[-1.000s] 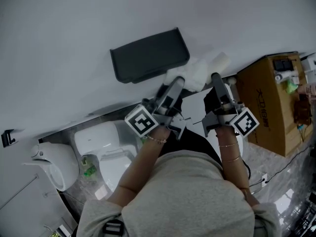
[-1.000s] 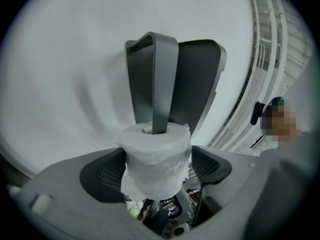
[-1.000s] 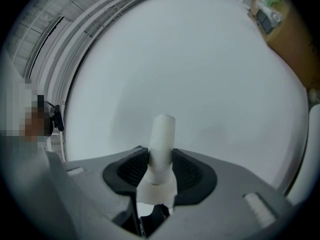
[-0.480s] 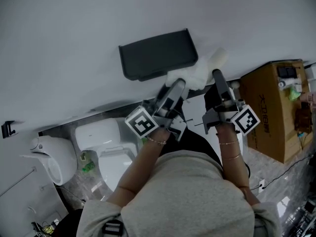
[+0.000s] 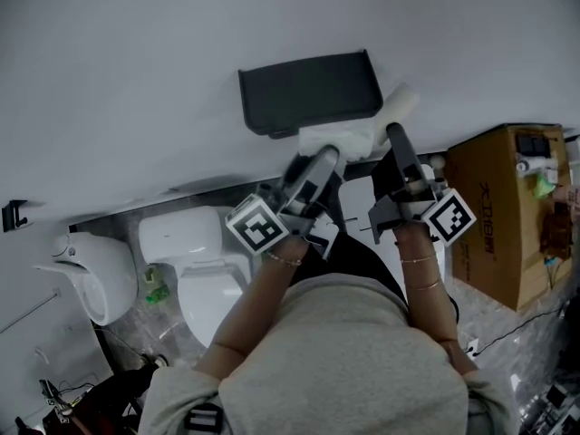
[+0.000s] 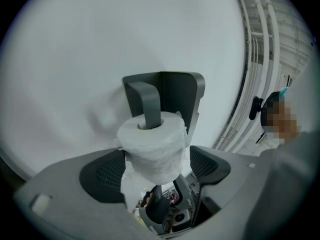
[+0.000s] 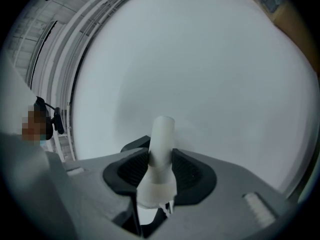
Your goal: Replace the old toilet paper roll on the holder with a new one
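Observation:
A dark grey holder [image 5: 308,93] is fixed to the white wall. My left gripper [image 5: 323,155] is shut on a full white toilet paper roll [image 5: 340,139], held right under the holder. In the left gripper view the roll [image 6: 152,144] sits between the pads of the gripper [image 6: 155,159], and the holder's arm [image 6: 149,106] reaches into its core. My right gripper [image 5: 396,134] is shut on a bare pale cardboard tube [image 5: 403,105], to the right of the holder. In the right gripper view the tube [image 7: 161,144] stands upright between the gripper's [image 7: 160,164] pads.
A white toilet [image 5: 204,275] stands below left of the holder. To the right stands a brown cardboard box [image 5: 503,211] with small items on top. Far left there is a white fixture [image 5: 95,288] and a dark wall hook [image 5: 11,216]. The person's body fills the lower middle.
My left gripper has carried the roll closer to the holder, so the roll now sits just under its edge. The right gripper with the tube has shifted along with it.

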{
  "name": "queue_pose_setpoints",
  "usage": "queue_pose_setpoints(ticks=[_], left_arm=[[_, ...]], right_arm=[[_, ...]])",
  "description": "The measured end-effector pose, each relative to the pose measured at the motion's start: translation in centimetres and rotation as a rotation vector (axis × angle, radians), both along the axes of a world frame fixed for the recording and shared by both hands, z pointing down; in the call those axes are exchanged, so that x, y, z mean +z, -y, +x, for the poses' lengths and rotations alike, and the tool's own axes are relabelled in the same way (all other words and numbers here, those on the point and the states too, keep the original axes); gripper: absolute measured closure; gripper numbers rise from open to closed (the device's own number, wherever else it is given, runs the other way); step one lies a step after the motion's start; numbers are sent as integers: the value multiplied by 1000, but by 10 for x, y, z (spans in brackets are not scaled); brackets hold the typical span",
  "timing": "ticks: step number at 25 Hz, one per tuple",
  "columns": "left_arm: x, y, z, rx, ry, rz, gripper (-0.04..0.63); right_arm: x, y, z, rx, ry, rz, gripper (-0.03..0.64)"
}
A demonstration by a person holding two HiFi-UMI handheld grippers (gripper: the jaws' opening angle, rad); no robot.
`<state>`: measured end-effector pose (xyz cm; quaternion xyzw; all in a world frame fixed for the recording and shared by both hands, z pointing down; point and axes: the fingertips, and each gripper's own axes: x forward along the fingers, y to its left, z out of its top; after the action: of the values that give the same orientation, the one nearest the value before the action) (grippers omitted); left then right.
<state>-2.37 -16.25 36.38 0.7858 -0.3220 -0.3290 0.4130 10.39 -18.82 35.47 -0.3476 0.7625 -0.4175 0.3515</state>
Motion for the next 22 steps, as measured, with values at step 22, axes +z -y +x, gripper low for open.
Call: queue_pose_setpoints(ticks=[22], left_arm=[[1,-20,-11,-53,0,-9,198]], right_arm=[[5,-9,-10,-56,-8,-3,466]])
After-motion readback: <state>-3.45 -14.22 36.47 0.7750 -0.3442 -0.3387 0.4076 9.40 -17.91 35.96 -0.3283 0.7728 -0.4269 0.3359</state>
